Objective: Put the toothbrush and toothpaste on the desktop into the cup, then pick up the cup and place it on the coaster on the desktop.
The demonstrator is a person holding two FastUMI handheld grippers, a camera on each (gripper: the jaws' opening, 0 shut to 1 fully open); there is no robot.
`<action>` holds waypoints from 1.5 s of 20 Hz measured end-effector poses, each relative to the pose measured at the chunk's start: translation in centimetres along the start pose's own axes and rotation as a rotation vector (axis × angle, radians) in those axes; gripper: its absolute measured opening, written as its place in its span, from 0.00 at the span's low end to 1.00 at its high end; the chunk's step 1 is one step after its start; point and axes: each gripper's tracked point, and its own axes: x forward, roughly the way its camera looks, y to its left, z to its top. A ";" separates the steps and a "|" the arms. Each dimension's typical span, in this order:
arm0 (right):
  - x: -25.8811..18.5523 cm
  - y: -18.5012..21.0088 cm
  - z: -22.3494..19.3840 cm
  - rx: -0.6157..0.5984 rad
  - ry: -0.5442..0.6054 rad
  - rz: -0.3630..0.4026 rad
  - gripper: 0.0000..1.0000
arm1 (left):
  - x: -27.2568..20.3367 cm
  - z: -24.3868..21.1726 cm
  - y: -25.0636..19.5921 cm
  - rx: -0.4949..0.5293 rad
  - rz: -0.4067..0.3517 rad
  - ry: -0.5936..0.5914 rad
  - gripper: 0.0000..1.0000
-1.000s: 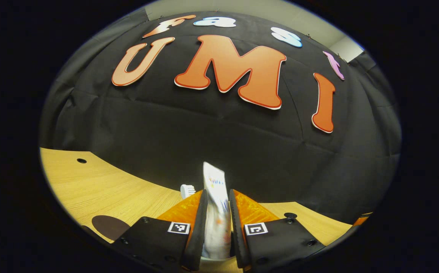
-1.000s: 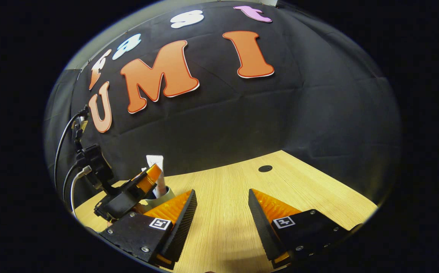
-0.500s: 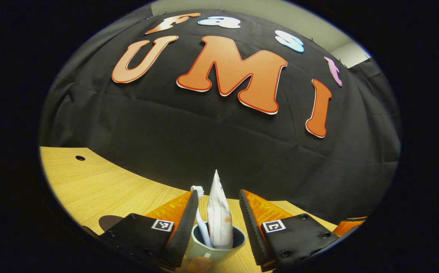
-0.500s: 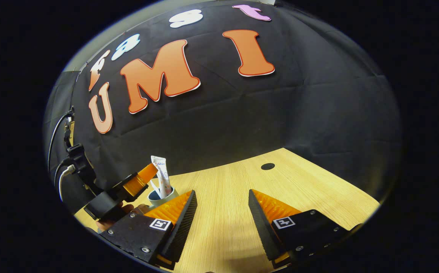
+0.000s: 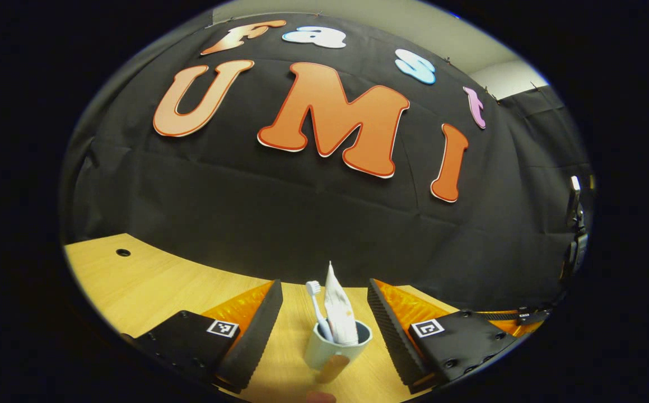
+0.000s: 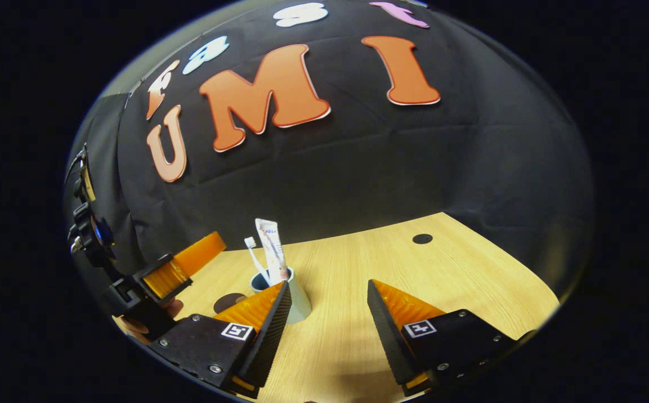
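- Cup (image 5: 336,348) upright on table (image 5: 150,280), well in from its edges, toothbrush (image 5: 317,308) and toothpaste (image 5: 340,310) standing inside; loading step judged complete.
- Left gripper (image 5: 324,324) spread wide, cup between its fingers, untouched; likely lined up for the lift.
- Right gripper (image 6: 328,313) spread, pinching nothing, cup just beside its one finger.
- Coaster (image 6: 229,302), dark disc behind cup, partly hidden by that finger.
- Cup handle hard to make out.
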 end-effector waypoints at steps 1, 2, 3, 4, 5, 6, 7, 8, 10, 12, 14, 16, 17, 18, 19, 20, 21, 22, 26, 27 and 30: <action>0.3 0.9 0.0 -0.015 0.018 0.006 0.83 | -0.7 0.5 0.8 0.019 0.003 0.001 0.96; 0.3 1.8 -0.1 -0.029 0.034 0.014 0.83 | -1.5 1.0 1.6 0.038 0.008 0.000 0.98; 0.5 2.3 -0.1 -0.036 0.051 0.010 0.83 | -2.4 1.4 2.3 0.051 0.009 -0.002 0.98; 0.7 3.1 -0.2 -0.037 0.067 0.018 0.83 | -3.2 1.8 3.1 0.076 0.016 -0.005 0.98; 0.8 4.0 -0.1 -0.036 0.082 0.029 0.83 | -4.3 2.3 4.3 0.111 0.026 -0.009 0.98; 0.9 4.8 0.0 -0.037 0.096 0.037 0.83 | -5.1 2.5 5.4 0.144 0.040 -0.010 0.98; 1.1 5.4 0.1 -0.042 0.106 0.039 0.83 | -6.0 2.8 6.5 0.171 0.058 -0.012 0.98; 1.3 5.9 0.3 -0.046 0.120 0.032 0.83 | -6.8 3.0 7.6 0.187 0.075 -0.005 0.98; 1.8 6.8 0.5 -0.046 0.161 0.020 0.83 | -8.3 3.0 9.2 0.189 0.092 0.008 0.98; 1.9 7.5 0.2 -0.043 0.234 0.017 0.83 | -9.7 3.4 10.9 0.202 0.124 0.008 0.98; 1.9 8.4 0.3 -0.068 0.292 0.025 0.83 | -11.0 3.4 13.1 0.223 0.164 0.004 0.97; 2.2 8.9 -0.4 -0.076 0.379 0.018 0.83 | -12.1 3.1 14.7 0.227 0.189 0.012 0.98; 2.3 9.5 -0.7 -0.068 0.423 0.030 0.83 | -12.7 2.8 15.4 0.220 0.200 0.014 0.98; 2.3 10.1 -1.2 -0.051 0.471 0.041 0.83 | -13.1 2.5 16.2 0.209 0.209 0.017 0.98; 2.5 10.9 -1.4 -0.029 0.506 0.062 0.83 | -13.5 2.1 16.8 0.198 0.219 0.021 0.98; 2.7 11.0 -1.7 -0.012 0.542 0.058 0.82 | -13.9 1.9 17.7 0.191 0.233 0.023 0.98; 3.0 10.9 -2.0 -0.005 0.577 0.044 0.82 | -14.4 1.8 18.6 0.189 0.251 0.023 0.98; 3.3 10.8 -2.4 0.002 0.610 0.026 0.81 | -14.9 1.8 19.5 0.185 0.270 0.023 0.98; 4.6 11.8 -3.9 0.038 0.737 -0.018 0.81 | -16.5 2.0 22.6 0.158 0.321 0.008 0.97; 5.0 12.1 -4.3 0.042 0.762 -0.025 0.81 | -16.7 1.9 23.1 0.152 0.331 0.007 0.98; 6.2 11.7 -5.9 0.026 0.844 -0.083 0.80 | -17.3 1.4 24.6 0.130 0.350 0.009 0.98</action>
